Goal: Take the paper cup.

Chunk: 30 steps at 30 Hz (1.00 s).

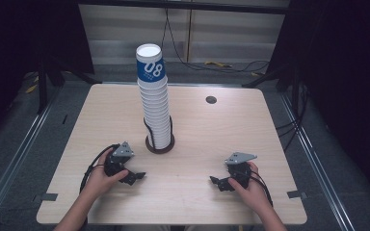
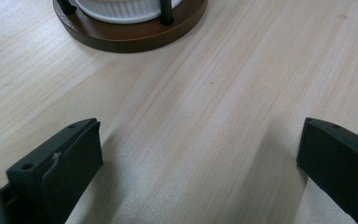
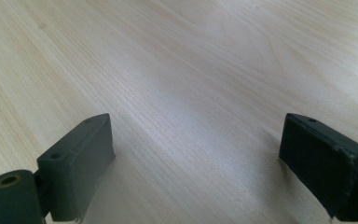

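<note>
A tall stack of white paper cups (image 1: pixel 155 103), the top one with a blue band marked 08, stands in a round dark wooden holder (image 1: pixel 160 146) at the table's middle. The holder's base (image 2: pixel 130 32) with thin black rods shows at the top of the left gripper view. My left gripper (image 1: pixel 136 177) rests on the table left of and nearer than the holder, jaws wide apart over bare wood (image 2: pixel 200 154). My right gripper (image 1: pixel 217 183) lies at the front right, pointing left, also open with nothing between its jaws (image 3: pixel 196 154).
The light wooden table (image 1: pixel 221 130) has a small round dark grommet (image 1: pixel 211 100) at the back right. Cables run across the floor behind the table, and dark frame legs stand at both sides.
</note>
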{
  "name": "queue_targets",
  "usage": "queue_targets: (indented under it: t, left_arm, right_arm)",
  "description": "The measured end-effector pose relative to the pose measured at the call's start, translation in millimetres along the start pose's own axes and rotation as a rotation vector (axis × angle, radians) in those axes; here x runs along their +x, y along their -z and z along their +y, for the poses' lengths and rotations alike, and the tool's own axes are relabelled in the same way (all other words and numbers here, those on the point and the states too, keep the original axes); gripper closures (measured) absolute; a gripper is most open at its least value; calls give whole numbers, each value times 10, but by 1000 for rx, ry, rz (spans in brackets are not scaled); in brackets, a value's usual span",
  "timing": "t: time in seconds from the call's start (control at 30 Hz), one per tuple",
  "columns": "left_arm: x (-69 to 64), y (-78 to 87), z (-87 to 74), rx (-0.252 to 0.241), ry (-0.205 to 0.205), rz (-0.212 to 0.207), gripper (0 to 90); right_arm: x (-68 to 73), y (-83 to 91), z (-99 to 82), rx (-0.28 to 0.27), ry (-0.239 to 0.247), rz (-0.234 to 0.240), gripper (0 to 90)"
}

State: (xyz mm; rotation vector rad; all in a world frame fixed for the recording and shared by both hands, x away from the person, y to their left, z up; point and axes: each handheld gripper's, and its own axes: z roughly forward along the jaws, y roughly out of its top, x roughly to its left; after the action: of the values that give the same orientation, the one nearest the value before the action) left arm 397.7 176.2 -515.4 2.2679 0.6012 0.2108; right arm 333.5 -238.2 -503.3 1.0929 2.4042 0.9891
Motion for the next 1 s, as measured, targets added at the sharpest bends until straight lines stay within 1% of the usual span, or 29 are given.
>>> queue_targets:
  t: [0.1,0.3,0.4,0.43,0.47,0.5,0.53,0.57,0.6,0.63,0.67,0.7,0.73,0.77,0.83,0.87,0.93,1.0]
  left_arm:
    - [1,0,0,0,-1,0,0]
    - [-9,12,-6,2,11,4,1]
    - [-17,33,-27,-16,25,11,29]
    - [-9,52,-29,-11,23,10,33]
    - [-16,68,-30,-5,44,-2,46]
    - [-15,88,-22,-5,52,-10,75]
    - [-9,123,-10,13,56,-15,123]
    - [-8,143,1,17,72,-32,182]
    - [-6,157,11,19,83,-35,170]
    - [-3,179,26,35,91,-41,147]
    - [-4,193,37,27,108,-50,157]
    - [-1,209,53,22,112,-63,156]
    - [1,227,66,13,114,-67,155]
    - [8,247,85,7,115,-73,153]
    - [21,284,115,-10,130,-73,151]
    - [29,300,126,-17,137,-74,151]
    - [37,331,148,-28,149,-65,151]
    - [43,343,158,-31,154,-69,151]
  right_arm:
    - [1,0,0,0,-1,0,91]
    - [1,1,0,0,-1,0,92]
    - [11,6,-2,2,-9,-9,93]
    - [14,3,-2,-1,-13,-12,96]
    - [24,7,4,5,-23,-11,110]
    - [32,10,18,12,-15,-11,130]
    - [43,16,35,27,-7,-3,131]
    - [53,14,53,41,3,8,135]
    - [64,13,73,57,2,16,136]
    - [67,9,95,67,15,20,136]
    - [72,16,116,69,30,32,136]
    - [74,14,137,52,29,50,136]
    - [75,14,162,49,22,63,136]
    - [76,19,189,46,25,63,136]
    - [86,28,250,49,51,57,136]
    - [89,30,278,52,56,62,136]
    - [92,32,333,46,51,78,136]
    - [92,34,392,44,56,91,136]
